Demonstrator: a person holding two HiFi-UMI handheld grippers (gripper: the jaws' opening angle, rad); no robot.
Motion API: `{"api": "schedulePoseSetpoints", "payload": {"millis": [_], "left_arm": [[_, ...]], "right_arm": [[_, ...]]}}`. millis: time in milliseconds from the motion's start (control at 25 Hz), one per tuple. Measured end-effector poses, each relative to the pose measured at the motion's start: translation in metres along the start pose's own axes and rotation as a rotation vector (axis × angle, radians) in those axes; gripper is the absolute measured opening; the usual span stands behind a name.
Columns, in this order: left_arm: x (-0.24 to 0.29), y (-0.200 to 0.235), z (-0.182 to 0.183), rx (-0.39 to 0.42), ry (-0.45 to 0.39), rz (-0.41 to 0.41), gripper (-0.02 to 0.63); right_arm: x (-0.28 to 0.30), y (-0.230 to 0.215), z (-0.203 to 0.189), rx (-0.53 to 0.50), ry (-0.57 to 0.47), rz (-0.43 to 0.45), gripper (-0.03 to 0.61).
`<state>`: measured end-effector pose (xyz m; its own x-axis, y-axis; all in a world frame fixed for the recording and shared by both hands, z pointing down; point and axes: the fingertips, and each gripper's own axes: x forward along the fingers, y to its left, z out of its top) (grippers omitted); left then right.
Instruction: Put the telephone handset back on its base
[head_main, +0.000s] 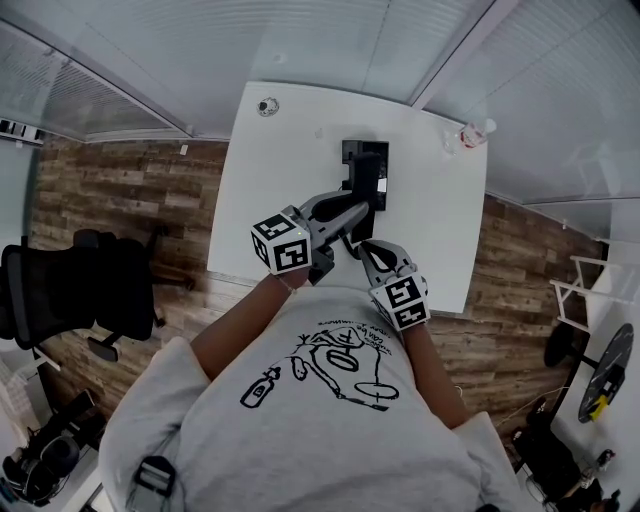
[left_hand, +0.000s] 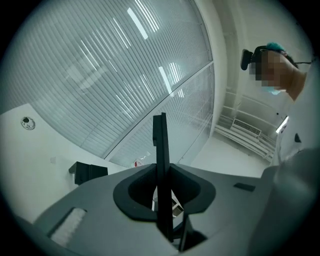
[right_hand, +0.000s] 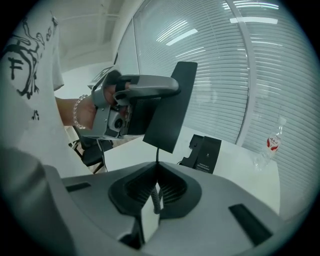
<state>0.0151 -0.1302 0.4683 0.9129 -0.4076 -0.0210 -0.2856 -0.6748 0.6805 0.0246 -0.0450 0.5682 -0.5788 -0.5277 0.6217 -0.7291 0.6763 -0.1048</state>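
A flat black telephone handset (right_hand: 167, 107) hangs in the air, and my left gripper (right_hand: 125, 107) is shut on it. Seen from the left gripper (left_hand: 162, 197), the handset (left_hand: 160, 150) stands edge-on between the pressed jaws. A thin cord (right_hand: 158, 155) runs down from the handset, and my right gripper (right_hand: 156, 187) is shut on its coiled part. The black base (right_hand: 202, 152) sits on the white table (right_hand: 240, 165) beyond both grippers. In the head view the left gripper (head_main: 360, 207) holds the handset (head_main: 368, 180) over the base (head_main: 350, 150), with the right gripper (head_main: 365, 247) just below.
A clear water bottle (head_main: 470, 135) with a red label stands at the table's far right corner. Near the far left corner lies a small round object (head_main: 267, 105). Glass walls with blinds close in the far side. A black office chair (head_main: 90, 290) stands on the wooden floor at left.
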Motion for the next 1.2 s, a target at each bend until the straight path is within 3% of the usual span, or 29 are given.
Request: {"api": "schedulePoseSetpoints", "payload": {"millis": [360,680,1200], "left_arm": [[0.006,0.026,-0.016,-0.119,0.036,-0.032,0.078],[0.012,0.044,-0.03,-0.167,0.09,-0.054,0.094],[0.011,0.08,-0.046,-0.342,0.076,-0.035,0.11]], "right_arm": [[0.003,0.001,-0.011,0.01,0.043,0.016,0.006],[0.005,0.003,-0.016,0.012,0.054,0.027,0.006],[0.008,0.001,-0.019,0.037,0.066,0.03,0.006]]}}
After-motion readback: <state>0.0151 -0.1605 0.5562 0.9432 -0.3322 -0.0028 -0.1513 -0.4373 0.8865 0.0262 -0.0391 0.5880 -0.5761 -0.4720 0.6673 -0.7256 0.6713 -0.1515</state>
